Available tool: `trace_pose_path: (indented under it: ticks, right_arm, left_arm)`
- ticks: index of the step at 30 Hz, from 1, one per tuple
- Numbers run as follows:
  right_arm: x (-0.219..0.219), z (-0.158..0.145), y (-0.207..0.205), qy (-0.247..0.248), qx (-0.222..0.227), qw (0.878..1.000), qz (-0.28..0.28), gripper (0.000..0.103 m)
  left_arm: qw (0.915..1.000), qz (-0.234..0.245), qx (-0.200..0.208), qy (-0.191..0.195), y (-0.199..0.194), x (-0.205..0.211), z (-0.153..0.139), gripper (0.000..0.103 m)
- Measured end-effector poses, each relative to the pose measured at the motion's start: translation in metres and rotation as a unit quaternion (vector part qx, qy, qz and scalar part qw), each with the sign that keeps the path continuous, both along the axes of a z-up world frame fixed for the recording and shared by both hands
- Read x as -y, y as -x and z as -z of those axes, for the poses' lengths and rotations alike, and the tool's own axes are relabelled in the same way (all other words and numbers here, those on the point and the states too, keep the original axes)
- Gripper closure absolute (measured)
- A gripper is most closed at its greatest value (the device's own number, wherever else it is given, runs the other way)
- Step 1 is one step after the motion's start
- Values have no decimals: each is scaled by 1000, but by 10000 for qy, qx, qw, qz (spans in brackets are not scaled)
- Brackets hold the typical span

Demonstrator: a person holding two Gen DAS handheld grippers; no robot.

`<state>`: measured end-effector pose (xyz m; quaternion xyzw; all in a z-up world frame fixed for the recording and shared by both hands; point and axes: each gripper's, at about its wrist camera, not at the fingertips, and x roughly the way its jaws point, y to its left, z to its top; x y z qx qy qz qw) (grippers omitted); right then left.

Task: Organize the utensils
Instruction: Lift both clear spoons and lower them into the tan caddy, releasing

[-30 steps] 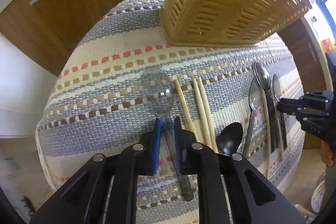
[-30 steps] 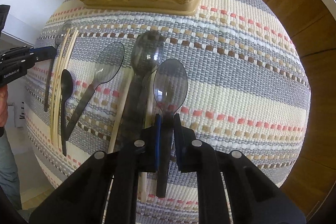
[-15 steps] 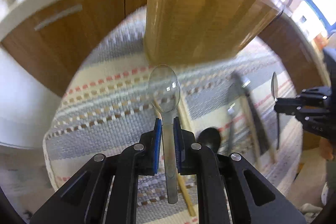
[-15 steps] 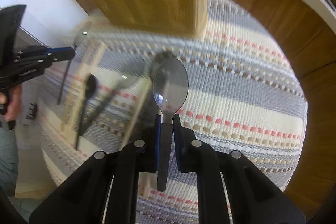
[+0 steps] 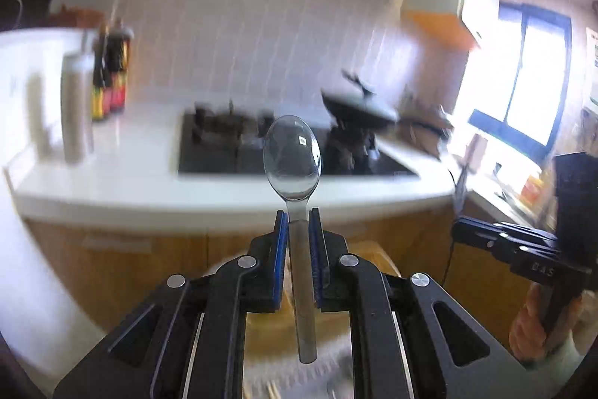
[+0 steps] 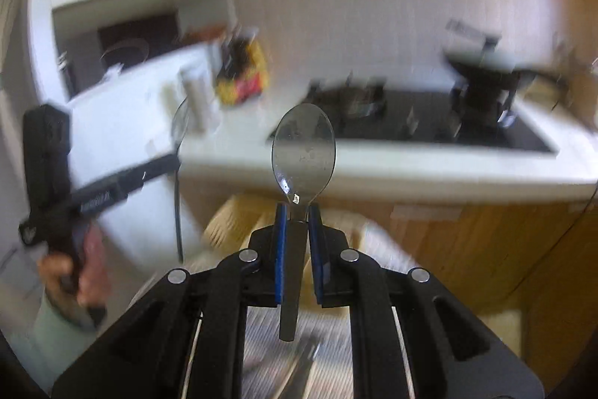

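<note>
My left gripper (image 5: 298,217) is shut on the handle of a clear plastic spoon (image 5: 292,157), held upright with the bowl pointing up. My right gripper (image 6: 298,212) is shut on a smoky clear plastic spoon (image 6: 303,152), also upright. Both are lifted high and face the kitchen counter. The left gripper with its spoon (image 6: 179,129) shows at the left of the right wrist view; the right gripper (image 5: 504,242) shows at the right of the left wrist view. The yellow slatted basket (image 6: 239,215) is blurred just below the right fingers. The striped mat (image 6: 261,343) is barely visible at the bottom.
A white counter (image 5: 130,182) with a black stove (image 5: 224,152), a dark pan (image 5: 358,107), bottles (image 5: 110,77) and a white canister (image 5: 76,107) lies ahead. Wooden cabinet fronts (image 5: 130,249) stand below it. A bright window (image 5: 530,81) is at the right.
Both grippers lifted their spoons off the mat and tilted upward; the view swung from the mat and basket to the kitchen counter and wall.
</note>
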<state>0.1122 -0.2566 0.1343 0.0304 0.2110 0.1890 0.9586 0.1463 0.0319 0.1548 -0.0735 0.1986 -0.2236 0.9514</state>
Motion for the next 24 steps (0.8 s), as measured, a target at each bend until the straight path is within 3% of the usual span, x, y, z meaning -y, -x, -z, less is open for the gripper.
trace_pose_path:
  ticks: [4, 6, 14, 24]
  right_arm:
    - [-3, -2, -27, -48, 587, 9972, 463, 93]
    - [-6, 7, -38, 85, 718, 9952, 659, 93]
    - [-1, 59, -75, 66, 528, 9951, 832, 93]
    - [-13, 74, -63, 259, 515, 9961, 674, 93]
  left_arm:
    - [9985, -311, 442, 61, -21, 19, 17, 93]
    - [9980, -413, 472, 61, -24, 15, 26, 93]
    - [9970, -584, 515, -17, -38, 12, 64, 93]
    - [9973, -521, 493, -181, -35, 16, 82, 92]
